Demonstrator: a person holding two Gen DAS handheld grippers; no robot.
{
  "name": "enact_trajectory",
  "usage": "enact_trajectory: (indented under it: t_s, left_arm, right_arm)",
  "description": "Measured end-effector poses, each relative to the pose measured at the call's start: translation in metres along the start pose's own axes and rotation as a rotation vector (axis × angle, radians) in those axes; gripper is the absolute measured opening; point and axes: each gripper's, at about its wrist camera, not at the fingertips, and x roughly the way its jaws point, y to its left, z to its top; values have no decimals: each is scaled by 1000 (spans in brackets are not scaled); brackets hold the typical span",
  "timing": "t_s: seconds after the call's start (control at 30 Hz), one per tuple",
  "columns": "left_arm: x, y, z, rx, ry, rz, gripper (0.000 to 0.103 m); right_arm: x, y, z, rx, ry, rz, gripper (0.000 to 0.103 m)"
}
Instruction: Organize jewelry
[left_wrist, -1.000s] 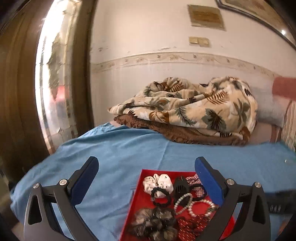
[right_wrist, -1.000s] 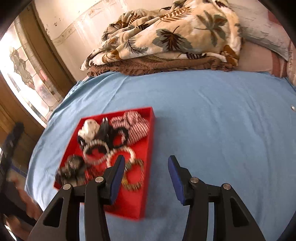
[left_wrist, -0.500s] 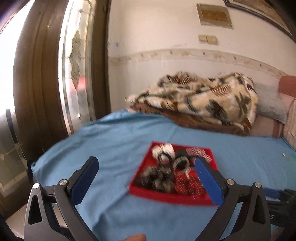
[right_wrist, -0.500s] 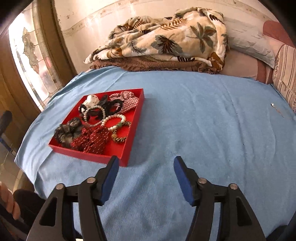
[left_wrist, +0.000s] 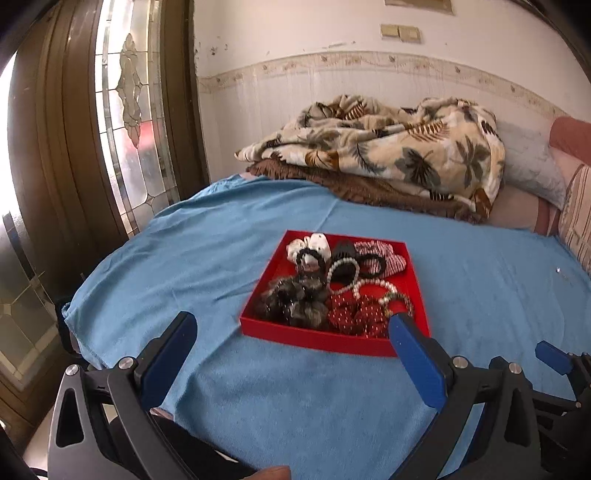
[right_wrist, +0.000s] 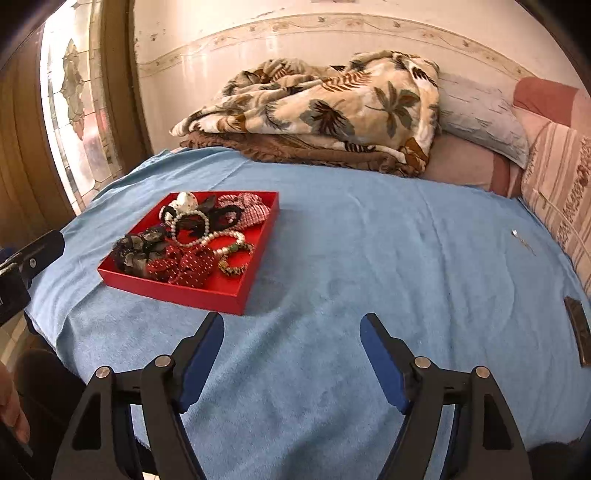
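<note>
Seen from the left wrist, the red tray (left_wrist: 415, 291) sits on the blue bedspread (left_wrist: 184, 258) ahead of the left gripper (left_wrist: 291, 334), slightly toward its right finger, whose tip overlaps the tray's near right corner in the picture, though contact cannot be told. That gripper's jaws stand wide with nothing between them. Heaped inside the tray are scrunchies, a pearl bracelet (left_wrist: 341, 266) and a beaded bangle (left_wrist: 400, 301). From the right wrist, the same tray (right_wrist: 258, 254) lies ahead and well to the left of the right gripper (right_wrist: 291, 334), whose jaws are opening over bare cloth, holding nothing. Its near edge runs roughly crosswise to both tools. By my reading the left gripper is nearer and better lined up; the right would need to swing leftward first.
</note>
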Motion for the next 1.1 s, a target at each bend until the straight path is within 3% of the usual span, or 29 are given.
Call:
enact_trajectory:
  t_s: [0.53,1.1]
  left_arm:
    - [25,-16,-14,44,127,-57,103]
    - [39,-16,-24,46,186,-98,103]
  right_arm:
    - [16,-5,-8,20,57,-32,83]
    - [26,5,-11,-4,86,-44,84]
